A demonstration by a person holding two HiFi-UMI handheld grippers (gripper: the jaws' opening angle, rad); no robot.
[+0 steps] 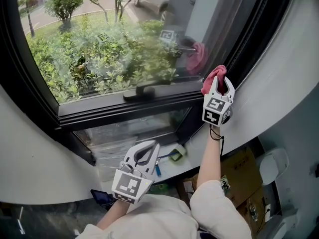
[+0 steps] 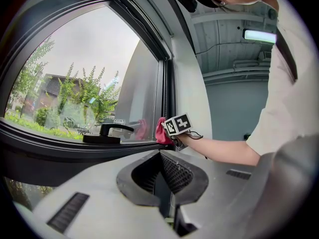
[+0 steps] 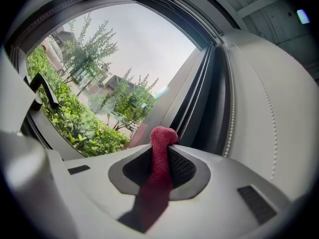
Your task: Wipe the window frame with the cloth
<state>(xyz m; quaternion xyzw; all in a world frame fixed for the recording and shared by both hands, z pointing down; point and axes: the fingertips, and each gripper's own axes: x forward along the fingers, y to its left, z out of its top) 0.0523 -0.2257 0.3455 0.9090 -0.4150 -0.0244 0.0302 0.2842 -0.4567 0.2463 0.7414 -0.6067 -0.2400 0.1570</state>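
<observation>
Right gripper [image 3: 162, 149]: jaws clamped on the cloth [image 3: 159, 166]. It's a red strip pinched btw the pads, w/ a rounded wad poking out past the tips and a tail running back toward the camera. Grip looks firm and centred.

Head view: right gripper [image 1: 219, 85] is held up at arm's length. The wad of cloth [image 1: 213, 76] sits at the bottom right corner of the window frame [image 1: 124, 111], where the lower rail meets the dark right upright. It looks to be touching the frame, though contact is hard to confirm. A faint red reflection shows in the glass just beside it.

Left gripper [image 2: 162, 156]: jaws together, nothing btw them. It hangs low and idle, well apart from the frame [image 1: 144, 151].

Handle [image 1: 144, 89] sits on the lower rail, left of the cloth, near mid-rail. Bushes outside the glass. A cardboard box [image 1: 239, 168] is on the floor below.

Step, as I read it: wiping under way, working the corner.

Next move prob calls for:
- dragging the wad along the rail or up the upright w/ steady pressure
- holding the clamp tight so the cloth doesn't slip out
- going round the handle, not over it, if heading left
</observation>
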